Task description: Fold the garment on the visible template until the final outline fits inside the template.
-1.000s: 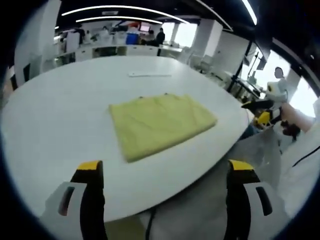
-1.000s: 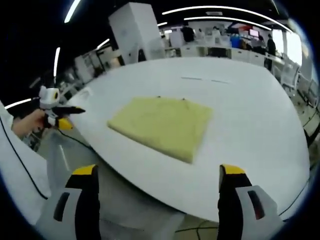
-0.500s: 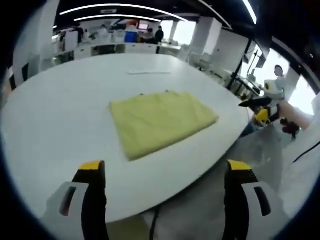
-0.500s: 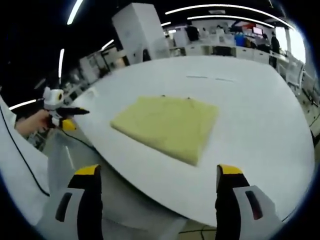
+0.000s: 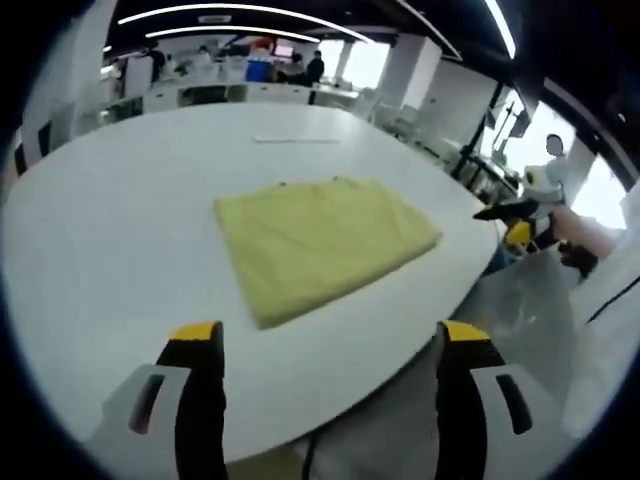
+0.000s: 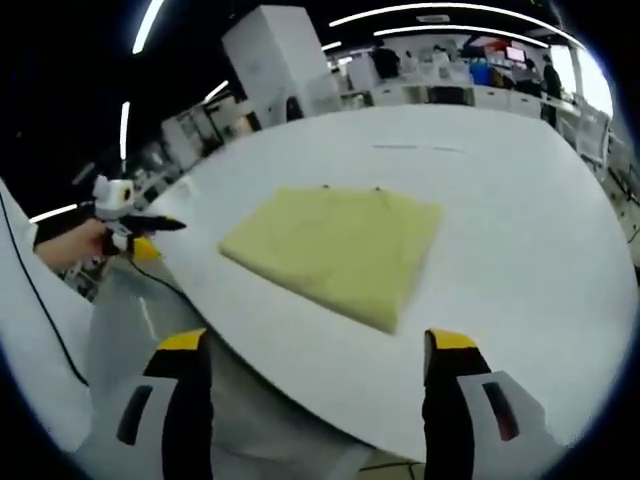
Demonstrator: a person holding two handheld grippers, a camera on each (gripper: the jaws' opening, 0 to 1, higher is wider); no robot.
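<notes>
Change: both cameras have edged slightly closer; garment lies as before.
Left gripper (image 5: 320, 345): bottom of frame, jaws spread wide, holding nothing, short of the table (image 5: 100, 230).
Right gripper (image 6: 318, 345): bottom of frame, likewise spread, empty.
Garment (image 5: 322, 240): yellow, folded rectangle, mid-frame on the table; likely soft, light, limp; best pinched at corners or edges.
Template: cannot tell.

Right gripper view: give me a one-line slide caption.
Folded yellow garment lies flat on the white table, the open right claw held back off its near edge.
</notes>
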